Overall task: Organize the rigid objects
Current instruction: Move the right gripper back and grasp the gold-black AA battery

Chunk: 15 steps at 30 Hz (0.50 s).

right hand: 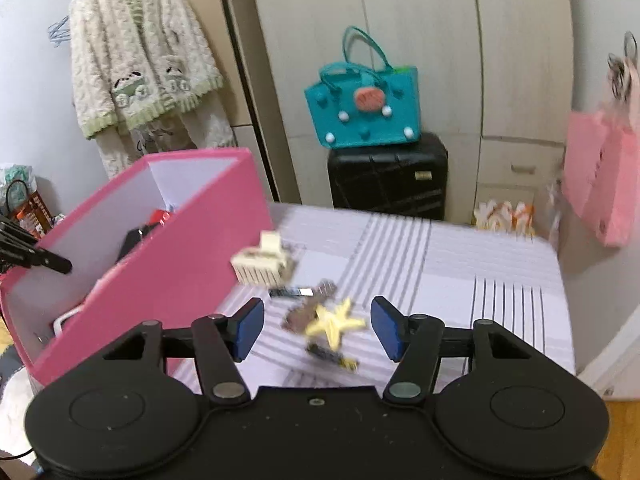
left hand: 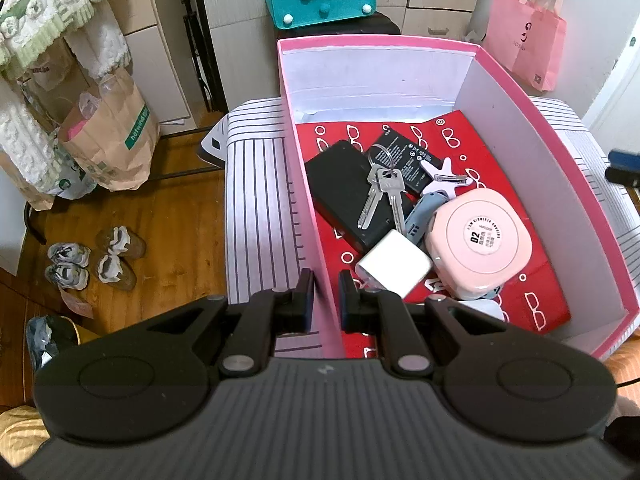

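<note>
striped cloth (right hand: 460,264) is still carrying a yellow star (right hand: 336,322), a cream clip (right hand: 262,264) and small bits. keys (left hand: 380,196) and a pink case (left hand: 478,242) are already lying in the pink box (left hand: 298,168), whose wall the left gripper (left hand: 325,294) is pinching. right gripper (right hand: 318,328) is hanging spread and empty over the star.

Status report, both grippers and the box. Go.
Left gripper shut on pink box wall. Right gripper open, empty, over yellow star clip. Nothing blocking.
</note>
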### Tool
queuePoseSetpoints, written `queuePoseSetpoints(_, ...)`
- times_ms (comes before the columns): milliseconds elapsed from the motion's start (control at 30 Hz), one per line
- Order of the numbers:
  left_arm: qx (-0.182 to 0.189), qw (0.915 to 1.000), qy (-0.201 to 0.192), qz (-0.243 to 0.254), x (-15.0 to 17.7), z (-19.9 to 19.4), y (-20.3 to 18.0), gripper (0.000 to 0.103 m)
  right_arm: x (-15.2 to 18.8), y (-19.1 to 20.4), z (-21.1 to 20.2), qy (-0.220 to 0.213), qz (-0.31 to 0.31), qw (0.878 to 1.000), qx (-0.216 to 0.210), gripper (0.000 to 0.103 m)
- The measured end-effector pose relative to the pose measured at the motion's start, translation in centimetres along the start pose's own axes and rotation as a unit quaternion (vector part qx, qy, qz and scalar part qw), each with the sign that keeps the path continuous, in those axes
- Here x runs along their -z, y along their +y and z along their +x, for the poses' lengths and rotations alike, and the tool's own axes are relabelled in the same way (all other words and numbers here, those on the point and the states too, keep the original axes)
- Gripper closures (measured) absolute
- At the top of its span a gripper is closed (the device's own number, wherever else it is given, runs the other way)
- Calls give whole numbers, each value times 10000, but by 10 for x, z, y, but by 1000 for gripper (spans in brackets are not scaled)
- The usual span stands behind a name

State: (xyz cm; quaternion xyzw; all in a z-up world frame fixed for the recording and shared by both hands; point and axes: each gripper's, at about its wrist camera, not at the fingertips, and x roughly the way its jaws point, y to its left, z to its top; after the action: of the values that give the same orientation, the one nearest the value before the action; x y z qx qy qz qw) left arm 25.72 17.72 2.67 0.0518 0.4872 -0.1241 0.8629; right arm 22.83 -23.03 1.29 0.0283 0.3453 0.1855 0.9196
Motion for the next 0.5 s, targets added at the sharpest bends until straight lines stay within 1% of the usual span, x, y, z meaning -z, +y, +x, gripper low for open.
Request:
queuePoseSetpoints(100,6,10000,-5,-6,0,0,0,92,14,-5,7,-9,-45,10000,60,39)
queuePoseSetpoints(233,28,10000,-9,-18,0,0,1,92,24,-10,18,14,-114,9998,160,39)
queuePoseSetpoints(333,41,10000,-17,-34,0,0,1,92,29,-17,25,133,215,9997,70,39)
queuePoseSetpoints(500,78,9999,-55,-33,1,-1,3,92,42,-10,38,279,859,9955,292,39)
